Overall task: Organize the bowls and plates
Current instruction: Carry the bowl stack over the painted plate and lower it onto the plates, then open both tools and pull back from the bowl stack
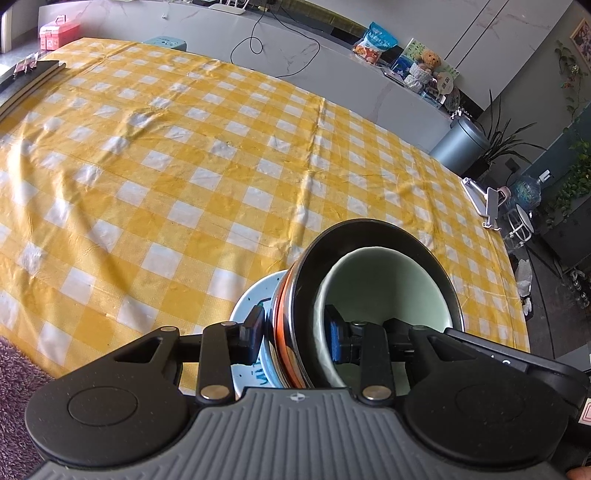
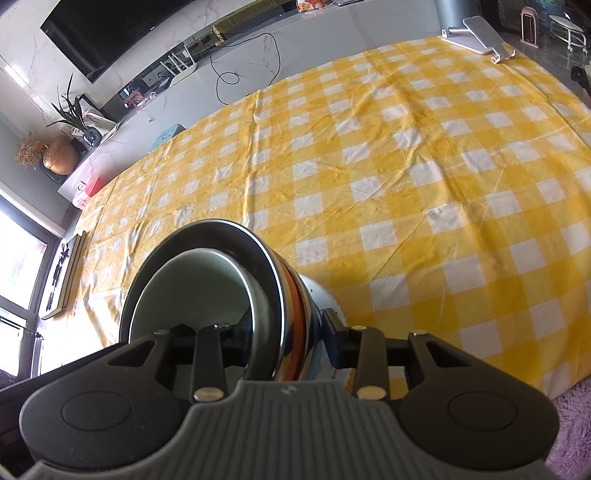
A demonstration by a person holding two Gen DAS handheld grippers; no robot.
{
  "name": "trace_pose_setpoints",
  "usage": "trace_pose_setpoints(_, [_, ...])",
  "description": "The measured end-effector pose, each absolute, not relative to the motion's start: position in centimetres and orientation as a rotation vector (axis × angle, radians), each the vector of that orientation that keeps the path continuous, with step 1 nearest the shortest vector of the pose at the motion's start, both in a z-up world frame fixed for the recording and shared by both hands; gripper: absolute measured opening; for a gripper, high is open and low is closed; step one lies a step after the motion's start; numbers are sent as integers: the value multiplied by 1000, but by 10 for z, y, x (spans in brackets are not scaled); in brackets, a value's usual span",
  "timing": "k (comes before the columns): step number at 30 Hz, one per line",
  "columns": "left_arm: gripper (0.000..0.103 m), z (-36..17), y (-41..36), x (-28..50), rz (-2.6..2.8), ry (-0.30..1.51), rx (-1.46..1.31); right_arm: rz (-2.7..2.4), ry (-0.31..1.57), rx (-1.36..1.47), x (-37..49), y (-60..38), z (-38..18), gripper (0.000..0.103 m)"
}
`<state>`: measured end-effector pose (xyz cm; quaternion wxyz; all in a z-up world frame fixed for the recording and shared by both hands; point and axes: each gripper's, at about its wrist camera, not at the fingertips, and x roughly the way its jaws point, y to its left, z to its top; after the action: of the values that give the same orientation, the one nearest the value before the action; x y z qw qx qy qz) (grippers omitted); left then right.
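A: What is the left gripper (image 1: 295, 336) doing?

B: It is pinching the stack of dishes by the rim. One finger is sitting outside against the light blue plate (image 1: 255, 295); the other is reaching inside the pale green bowl (image 1: 384, 288). Between them are the plate, an orange-banded dish edge and the black bowl (image 1: 369, 232).

A: And the right gripper (image 2: 286, 338)?

B: It is pinching the same stack from the opposite side. One finger is lying inside the green bowl (image 2: 192, 288), the other pressing on the plate's underside (image 2: 321, 291). Neither pair of jaws is spread; both are closing on the nested rims.

A: Where is the stack sitting?

B: It is at the near edge of the table, over the yellow checked tablecloth (image 1: 184, 166). Whether it is resting on the cloth or hanging just above it, I cannot tell. It is appearing tilted in both wrist views, though the cameras themselves may be causing that.

A: Which step is this, then?

B: I am judging that the nesting is done and the whole pile is being carried or set down two-handed.

A: What is the next move calling for?

B: Both hands moving together and level, since uneven motion could let the inner bowls slide. The cloth ahead is looking open, apart from the white stand (image 2: 480, 33) at the far right corner.
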<state>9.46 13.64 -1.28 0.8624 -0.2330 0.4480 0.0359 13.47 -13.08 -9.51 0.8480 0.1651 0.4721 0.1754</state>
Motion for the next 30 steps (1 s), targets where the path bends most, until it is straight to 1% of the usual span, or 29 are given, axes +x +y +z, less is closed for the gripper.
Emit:
trace_pose_setpoints(7, [38,-12,139,94,80,939,-488,379,990,339,136,-125,-95,36])
trace_pose_setpoints(14, [38,-13,139,94,78,939,-485,387,974,317,134,-124,-96,39])
trace_pose_setpoints(19, [41,-13,139,94,68,935,-495,387,970,314,134,-123,-95,40])
trace_pose_setpoints(24, [42,-12,138,94,67,928,-488,384,955,308,132,-124,-93,49])
trace_pose_setpoints(25, [43,-11,138,93,63,925,-491,383,950,308,132,-125,-93,54])
trace_pose_setpoints(27, [52,-9,139,92,51,906,-505,385,943,316,132,-127,-91,56])
trace_pose_setpoints(29, [57,-4,139,91,46,882,-502,382,935,325,131,-131,-89,62])
trace_pose_setpoints(30, [59,0,139,89,43,867,-496,381,927,328,131,-133,-87,62])
